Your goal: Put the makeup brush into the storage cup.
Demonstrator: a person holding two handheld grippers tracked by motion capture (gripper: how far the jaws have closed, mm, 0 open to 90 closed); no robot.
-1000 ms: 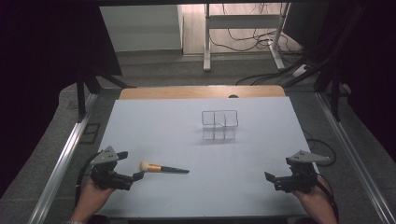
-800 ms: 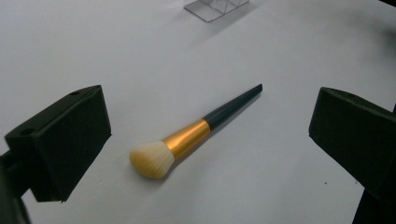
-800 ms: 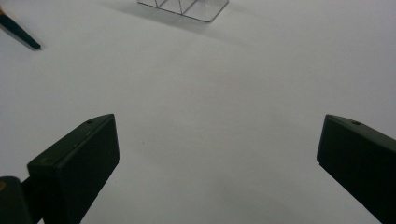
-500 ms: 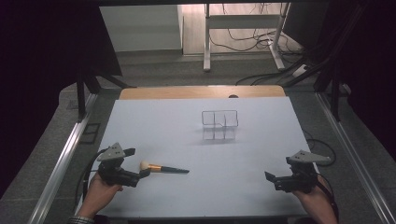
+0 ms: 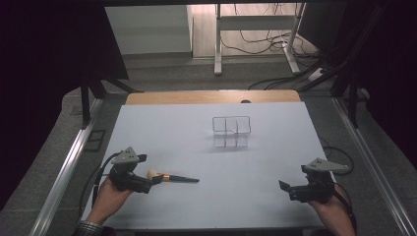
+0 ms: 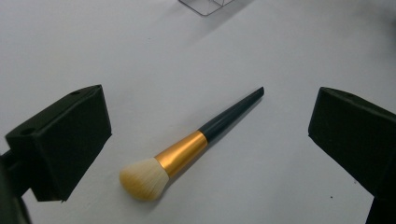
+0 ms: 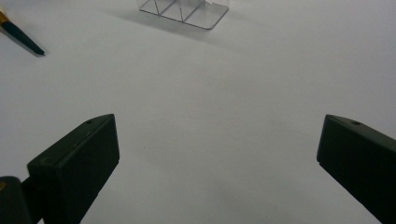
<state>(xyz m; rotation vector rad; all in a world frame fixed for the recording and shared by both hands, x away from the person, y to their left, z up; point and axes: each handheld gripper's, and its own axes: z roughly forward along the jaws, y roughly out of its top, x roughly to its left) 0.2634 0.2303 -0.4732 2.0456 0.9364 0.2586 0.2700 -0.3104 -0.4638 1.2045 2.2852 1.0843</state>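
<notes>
left hand-held gripper (image 6: 205, 154) jaws wide | straddling makeup brush (image 6: 187, 149) | untouched

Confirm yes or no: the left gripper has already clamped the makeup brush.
No, the left gripper is open, and the makeup brush lies untouched between its fingers.

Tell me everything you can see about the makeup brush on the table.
The makeup brush has a cream bristle head, a shiny gold collar and a dark handle that tapers to a thin end. It lies flat on the white table, near the left front edge. The left claw is open around it, one jaw on each side, not touching it. The bristle head points toward this claw; the handle tip points away. Nothing else touches it.
</notes>
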